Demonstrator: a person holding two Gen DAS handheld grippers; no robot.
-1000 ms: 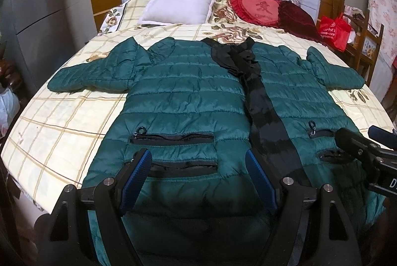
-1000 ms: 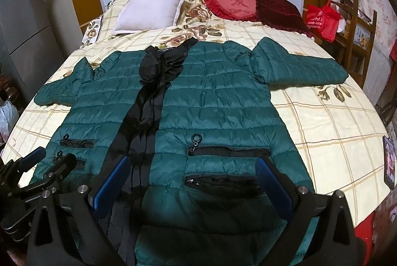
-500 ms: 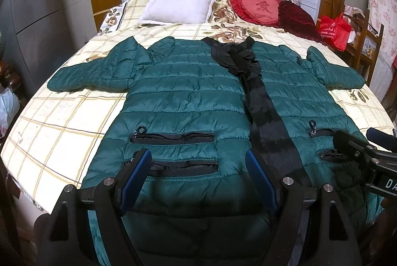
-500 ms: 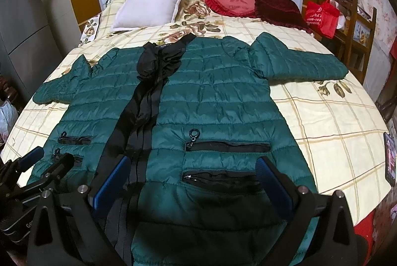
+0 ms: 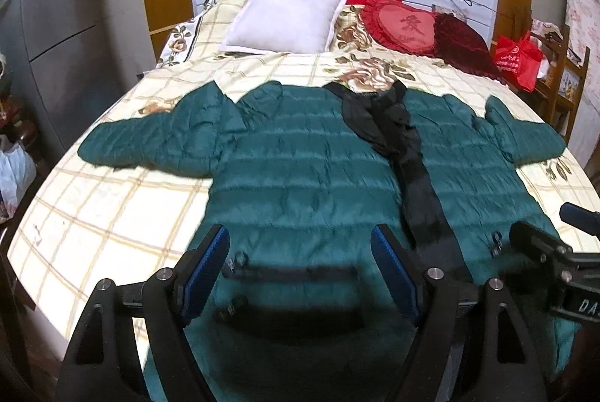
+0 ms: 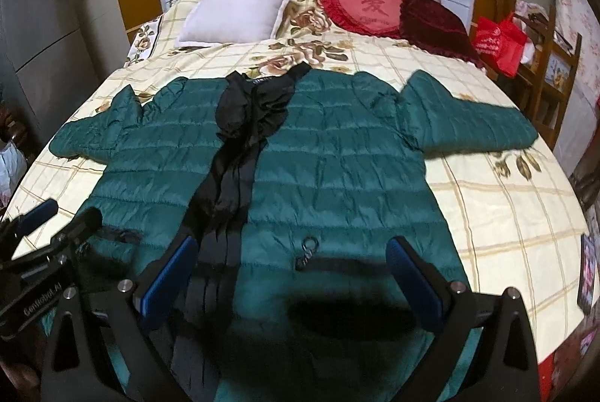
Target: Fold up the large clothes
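While both my grippers hang released, the green jacket [image 5: 307, 177] lies spread flat on the bed [image 5: 93, 214].
My left gripper [image 5: 300, 267] frames the left sleeve at centre left; only my right gripper [image 6: 296, 274] view shows the whole right sleeve and the phone-like object [image 6: 587, 274] at the right edge.

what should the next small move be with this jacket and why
Probably carry the left gripper out to the sleeve on its side and fold that sleeve across the chest. The green jacket lies flat and face up on the bed, both sleeves spread wide, nothing folded yet. Both grippers hover open over the hem, holding nothing.
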